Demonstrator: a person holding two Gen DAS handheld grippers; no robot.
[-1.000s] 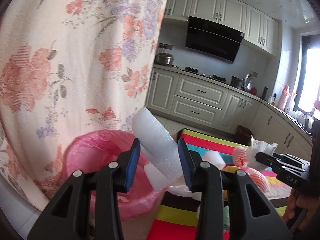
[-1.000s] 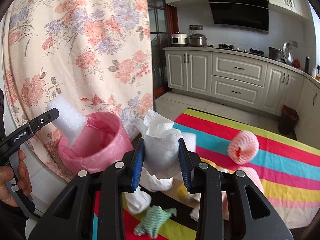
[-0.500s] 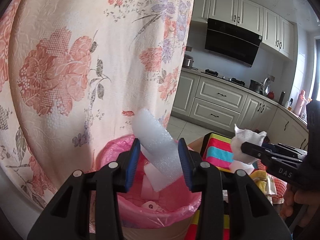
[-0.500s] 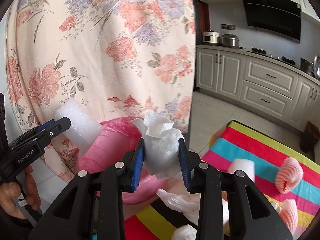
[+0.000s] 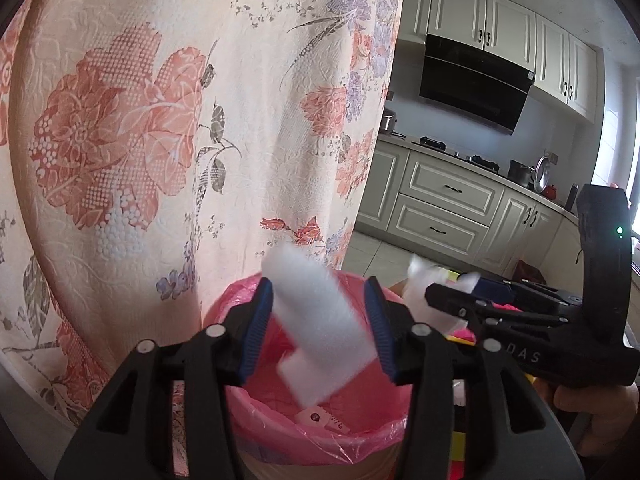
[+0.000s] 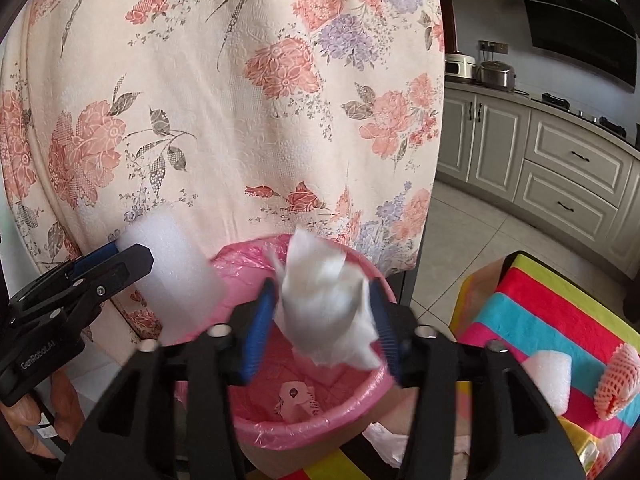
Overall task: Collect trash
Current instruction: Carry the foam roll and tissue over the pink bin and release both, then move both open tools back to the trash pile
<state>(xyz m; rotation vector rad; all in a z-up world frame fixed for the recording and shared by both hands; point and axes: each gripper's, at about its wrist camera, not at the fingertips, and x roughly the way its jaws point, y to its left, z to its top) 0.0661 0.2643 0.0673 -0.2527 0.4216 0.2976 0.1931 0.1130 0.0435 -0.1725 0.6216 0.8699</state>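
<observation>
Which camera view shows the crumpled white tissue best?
The right wrist view: the crumpled white tissue fills the centre, between open jaws above the pink-lined bin. The left wrist view shows only its blurred edge.

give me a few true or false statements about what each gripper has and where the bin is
1. The left gripper has a white foam block between its fingers. True.
2. The right gripper has an orange foam fruit net between its fingers. False: it has a crumpled white paper tissue.
3. Both grippers are above the pink-lined bin. True.
4. The bin is empty. False: a small white scrap lies inside.
5. The bin stands before plain blue fabric. False: it is a floral cloth.
</observation>
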